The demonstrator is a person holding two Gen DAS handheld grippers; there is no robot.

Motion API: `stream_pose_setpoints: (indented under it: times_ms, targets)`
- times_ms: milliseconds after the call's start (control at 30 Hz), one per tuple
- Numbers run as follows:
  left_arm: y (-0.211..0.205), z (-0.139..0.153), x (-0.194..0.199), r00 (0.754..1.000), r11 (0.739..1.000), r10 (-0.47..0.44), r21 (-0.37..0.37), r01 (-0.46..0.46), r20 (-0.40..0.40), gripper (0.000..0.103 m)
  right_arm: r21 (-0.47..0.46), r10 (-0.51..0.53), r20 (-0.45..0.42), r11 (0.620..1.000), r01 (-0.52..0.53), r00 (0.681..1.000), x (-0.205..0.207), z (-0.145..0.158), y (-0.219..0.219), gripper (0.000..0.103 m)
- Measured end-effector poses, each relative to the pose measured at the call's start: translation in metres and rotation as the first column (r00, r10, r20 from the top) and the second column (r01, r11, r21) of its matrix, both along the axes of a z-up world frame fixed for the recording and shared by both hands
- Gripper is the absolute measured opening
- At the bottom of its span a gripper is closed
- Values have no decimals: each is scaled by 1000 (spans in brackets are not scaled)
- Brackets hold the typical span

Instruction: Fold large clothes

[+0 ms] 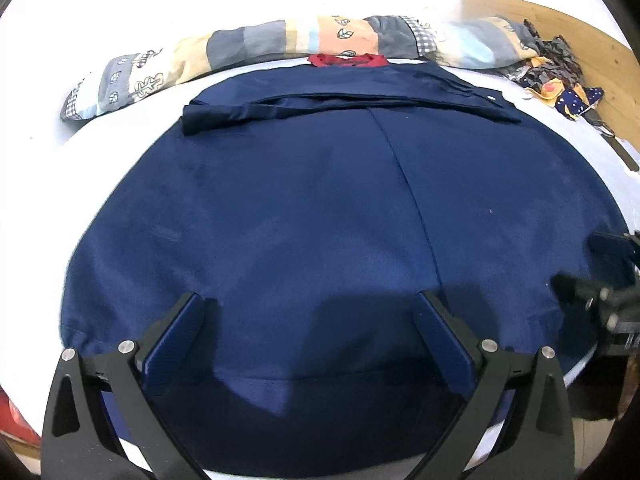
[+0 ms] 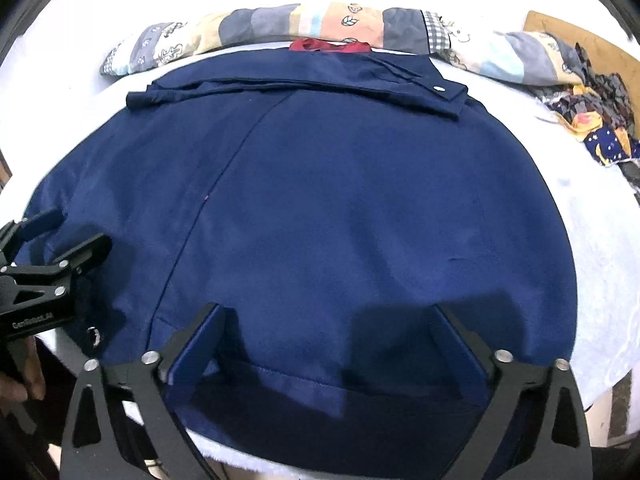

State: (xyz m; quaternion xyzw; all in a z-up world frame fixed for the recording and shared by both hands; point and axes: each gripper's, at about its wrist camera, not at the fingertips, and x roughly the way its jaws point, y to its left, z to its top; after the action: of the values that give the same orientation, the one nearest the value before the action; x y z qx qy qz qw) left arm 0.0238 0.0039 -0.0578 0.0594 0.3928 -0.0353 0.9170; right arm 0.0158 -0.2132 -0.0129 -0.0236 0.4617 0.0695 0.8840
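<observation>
Left wrist view: a large navy blue cloth jacket (image 1: pixel 320 200) lies spread flat on a white bed sheet (image 1: pixel 120 8), its sleeves folded across near the red-lined collar. The left gripper (image 1: pixel 312 320) hangs over the near hem, jaws wide apart, holding nothing. A patchwork pastel pillow (image 1: pixel 240 52) lies beyond the collar.

Right wrist view: the right gripper (image 2: pixel 332 328) stands wide open above the hem, gripping nothing. The left gripper appears at the left edge, over the jacket's side.
</observation>
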Motion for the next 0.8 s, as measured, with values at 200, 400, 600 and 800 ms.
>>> stream_pose_setpoints:
  times_ms: [200,400,600,800]
  targets:
    - [48,13,3,991,981,135,-135,-137,-28,103,155,-70,21,986,66,997,-6,25,-41,84]
    - [78,20,7,979,948,193,-246,-205,-70,103,309,-266,-33,914,263,964,-10,35,-110,84]
    - [98,46,2,978,952,205,-227,-207,-31,103,416,-425,-115,800,432,898,-20,28,-167,77]
    - [151,29,4,929,859,317,-357,-366,-191,103,507,-443,-187,721,472,877,-23,16,-189,64]
